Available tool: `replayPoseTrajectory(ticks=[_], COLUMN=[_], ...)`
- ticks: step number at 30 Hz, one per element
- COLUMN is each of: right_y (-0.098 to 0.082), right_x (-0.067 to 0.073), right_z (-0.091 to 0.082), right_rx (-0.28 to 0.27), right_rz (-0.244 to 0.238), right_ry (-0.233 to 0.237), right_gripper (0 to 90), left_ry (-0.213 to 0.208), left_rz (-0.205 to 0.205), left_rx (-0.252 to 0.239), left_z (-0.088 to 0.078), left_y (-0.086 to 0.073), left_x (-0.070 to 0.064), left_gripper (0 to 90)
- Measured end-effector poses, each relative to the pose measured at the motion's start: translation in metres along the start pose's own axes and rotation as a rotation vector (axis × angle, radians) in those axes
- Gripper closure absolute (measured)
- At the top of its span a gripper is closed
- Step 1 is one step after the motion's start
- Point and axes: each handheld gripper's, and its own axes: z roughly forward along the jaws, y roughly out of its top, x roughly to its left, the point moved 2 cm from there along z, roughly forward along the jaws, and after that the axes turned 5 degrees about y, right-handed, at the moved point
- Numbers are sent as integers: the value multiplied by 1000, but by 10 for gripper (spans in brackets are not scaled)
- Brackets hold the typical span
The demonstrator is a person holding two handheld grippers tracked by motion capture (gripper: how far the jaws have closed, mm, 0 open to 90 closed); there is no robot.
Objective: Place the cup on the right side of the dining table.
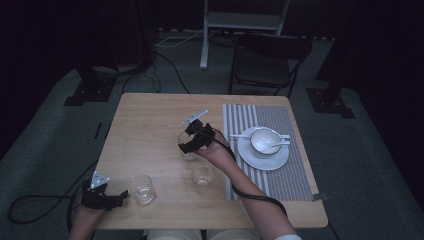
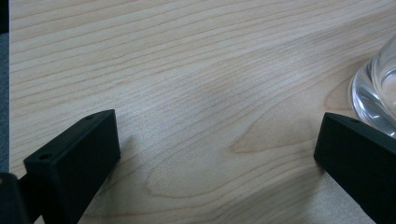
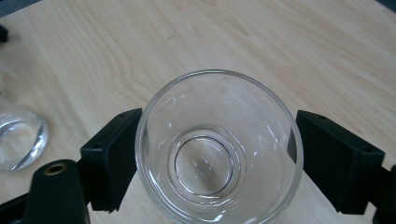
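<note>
Three clear empty glasses stand on the wooden table (image 1: pixel 150 120). My right gripper (image 1: pixel 190 141) is near the table's middle, its black jaws pressed on either side of one glass (image 1: pixel 187 148). From the right gripper view I look down into this glass (image 3: pixel 205 163), held in the right gripper (image 3: pixel 218 149). A second glass (image 1: pixel 202 178) stands just in front of that hand. My left gripper (image 1: pixel 120 196) rests at the front left corner, open, beside the third glass (image 1: pixel 142 188). In the left gripper view the left gripper (image 2: pixel 217 140) holds nothing, and that glass (image 2: pixel 376 88) sits past its right jaw.
A striped placemat (image 1: pixel 280 175) covers the table's right side, carrying a white plate (image 1: pixel 255 156) with a bowl (image 1: pixel 264 138) and spoon (image 1: pixel 278 144). A dark chair (image 1: pixel 265 60) stands beyond the far edge. Another glass (image 3: pixel 18 140) shows at the left of the right gripper view.
</note>
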Motion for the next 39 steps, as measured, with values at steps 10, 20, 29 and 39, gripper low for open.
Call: replayPoseTrajectory(ticks=[10,20,29,39], right_y=[6,3,0,-11], right_x=[-32,-67,-101,-146], right_z=[-9,-11,-17,-33], right_rx=[-4,15,30,45], right_rz=[47,117,169,252], right_ry=[-56,-100,-168,-253], right_gripper=[178,178,178,178], left_ry=[-1,-2,-3,-2], left_rz=[1,0,0,1], left_rx=[1,0,-1,-2], left_z=[0,0,0,0], left_y=[0,0,0,0], left_x=[0,0,0,0], left_gripper=[7,7,7,7])
